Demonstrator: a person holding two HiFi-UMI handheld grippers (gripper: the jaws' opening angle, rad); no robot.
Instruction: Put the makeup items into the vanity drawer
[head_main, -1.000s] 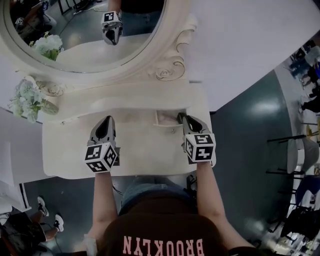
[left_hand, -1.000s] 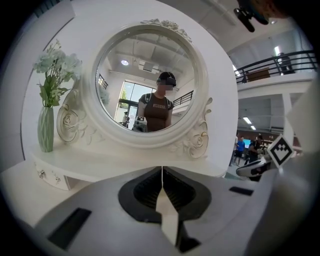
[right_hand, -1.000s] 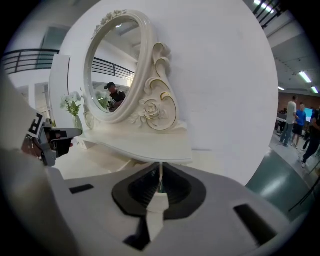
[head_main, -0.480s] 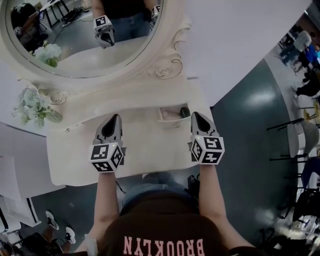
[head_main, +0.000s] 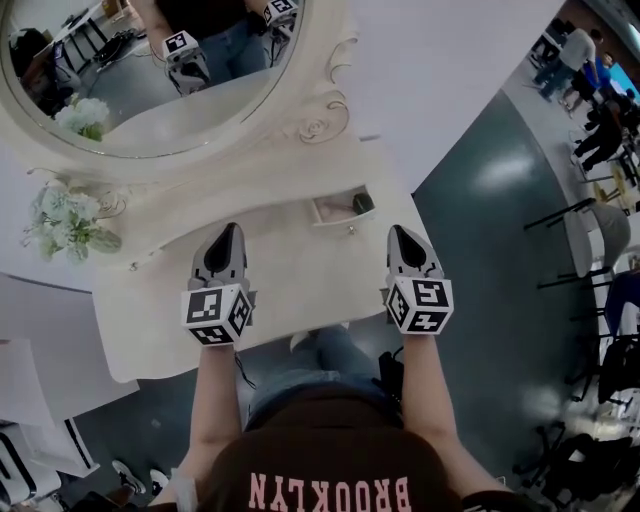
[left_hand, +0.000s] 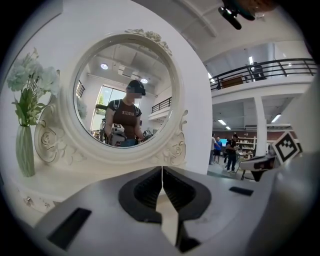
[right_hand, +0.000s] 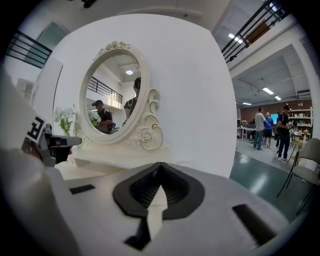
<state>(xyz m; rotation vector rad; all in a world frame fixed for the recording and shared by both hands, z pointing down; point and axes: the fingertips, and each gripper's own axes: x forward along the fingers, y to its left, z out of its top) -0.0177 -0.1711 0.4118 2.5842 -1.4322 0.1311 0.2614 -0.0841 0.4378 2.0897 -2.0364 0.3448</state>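
Note:
A small drawer (head_main: 333, 212) stands open in the raised back shelf of the cream vanity (head_main: 300, 285). A dark green makeup item (head_main: 362, 203) lies at its right end. My right gripper (head_main: 398, 236) (right_hand: 159, 167) hovers just in front of and to the right of the drawer, shut and holding nothing. My left gripper (head_main: 229, 233) (left_hand: 161, 170) hangs over the left half of the tabletop, its jaws meeting in a thin line with nothing between them. Neither gripper view shows the drawer; both look at the oval mirror (left_hand: 125, 95).
The mirror (head_main: 150, 70) rises behind the shelf and reflects both grippers. A vase of white flowers (head_main: 65, 222) stands at the shelf's left end. The vanity's right edge runs beside grey floor, with chairs (head_main: 600, 235) and people (head_main: 590, 60) further right.
My right gripper has drawn back from the drawer, where its tips were beside the dark green item, and moved right and up. The item stays in the drawer. My left gripper rose slightly.

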